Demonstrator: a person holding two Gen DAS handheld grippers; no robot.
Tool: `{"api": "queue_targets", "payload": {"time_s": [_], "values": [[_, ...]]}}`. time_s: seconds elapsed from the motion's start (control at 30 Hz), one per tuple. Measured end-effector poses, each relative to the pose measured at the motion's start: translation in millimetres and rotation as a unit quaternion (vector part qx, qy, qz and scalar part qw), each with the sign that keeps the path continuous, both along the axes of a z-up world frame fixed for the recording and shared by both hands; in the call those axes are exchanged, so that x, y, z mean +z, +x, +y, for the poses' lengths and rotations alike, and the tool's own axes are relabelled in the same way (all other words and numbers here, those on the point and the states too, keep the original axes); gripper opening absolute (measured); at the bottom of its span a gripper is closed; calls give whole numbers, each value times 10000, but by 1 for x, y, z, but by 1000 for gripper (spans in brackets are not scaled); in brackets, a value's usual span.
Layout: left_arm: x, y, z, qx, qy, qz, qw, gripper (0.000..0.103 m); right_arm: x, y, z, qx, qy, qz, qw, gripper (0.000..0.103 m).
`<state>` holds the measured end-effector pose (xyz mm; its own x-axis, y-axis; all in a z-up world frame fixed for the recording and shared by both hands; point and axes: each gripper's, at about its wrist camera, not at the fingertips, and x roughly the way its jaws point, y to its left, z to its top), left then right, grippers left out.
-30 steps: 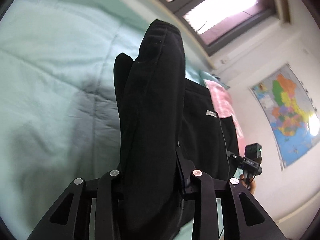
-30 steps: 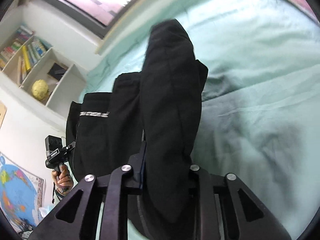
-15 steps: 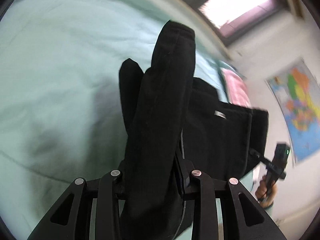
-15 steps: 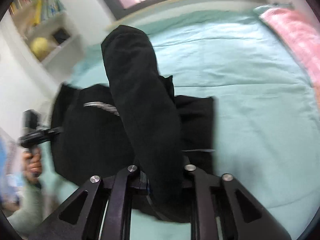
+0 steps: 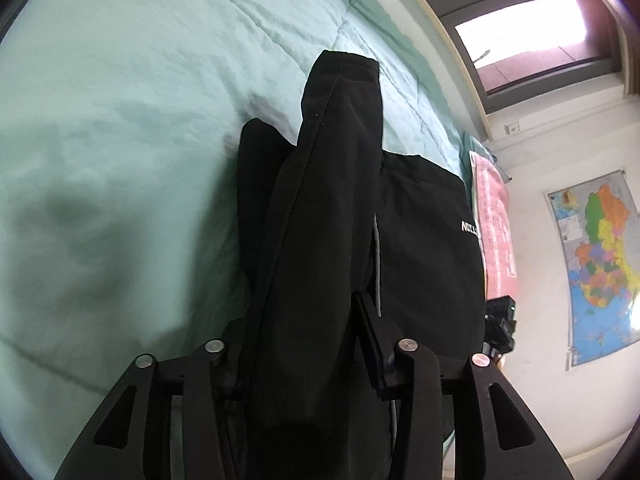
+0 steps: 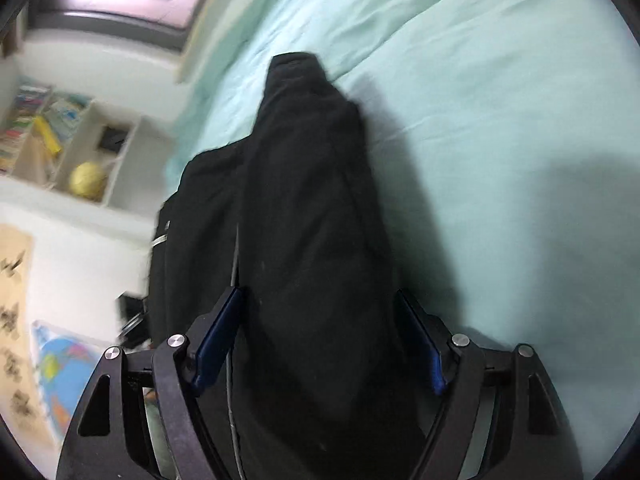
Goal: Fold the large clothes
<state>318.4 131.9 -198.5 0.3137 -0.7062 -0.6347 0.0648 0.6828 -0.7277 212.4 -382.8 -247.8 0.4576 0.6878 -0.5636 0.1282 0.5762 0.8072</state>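
Observation:
A black zip jacket (image 5: 428,240) with white lettering lies on a mint green quilt (image 5: 120,120). In the left wrist view one long sleeve (image 5: 340,140) runs away from my left gripper (image 5: 300,320), cuff farthest out. The left jaws are opening and the sleeve still fills the gap between them. In the right wrist view the other sleeve (image 6: 312,200) rests beside the jacket body (image 6: 200,220). My right gripper (image 6: 320,312) has its jaws opening wide. Its blue pads (image 6: 220,332) stand off both sides of the sleeve, which lies loose between them.
The quilt (image 6: 500,100) spreads wide around the jacket. A pink cloth (image 5: 492,220) lies at the bed's far end, below a wall map (image 5: 596,264) and a window (image 5: 520,20). A shelf (image 6: 60,152) with books and a yellow ball (image 6: 88,180) stands beside the bed.
Both grippers have come down toward the bed with the sleeves. The right jaws have spread wide and let go of their sleeve. The left jaws stand a little wider.

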Motion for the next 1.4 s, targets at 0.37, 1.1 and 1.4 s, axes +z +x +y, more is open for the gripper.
{"api": "queue_targets", "payload": {"time_s": [0.37,1.1,1.4], "values": [[7,-1,-4,109,-140,-348,9992,30,29,65,30,745,-915,-496,9918,44],[53,-62,-42,-480,-752,-439,9950,25,124,-47,42,-520,-1242,-555,9893,36],[15,-48,16,-236,-140,-143,9995,61,34,-80,-38,-1363,-1574,449,9770,66]]}}
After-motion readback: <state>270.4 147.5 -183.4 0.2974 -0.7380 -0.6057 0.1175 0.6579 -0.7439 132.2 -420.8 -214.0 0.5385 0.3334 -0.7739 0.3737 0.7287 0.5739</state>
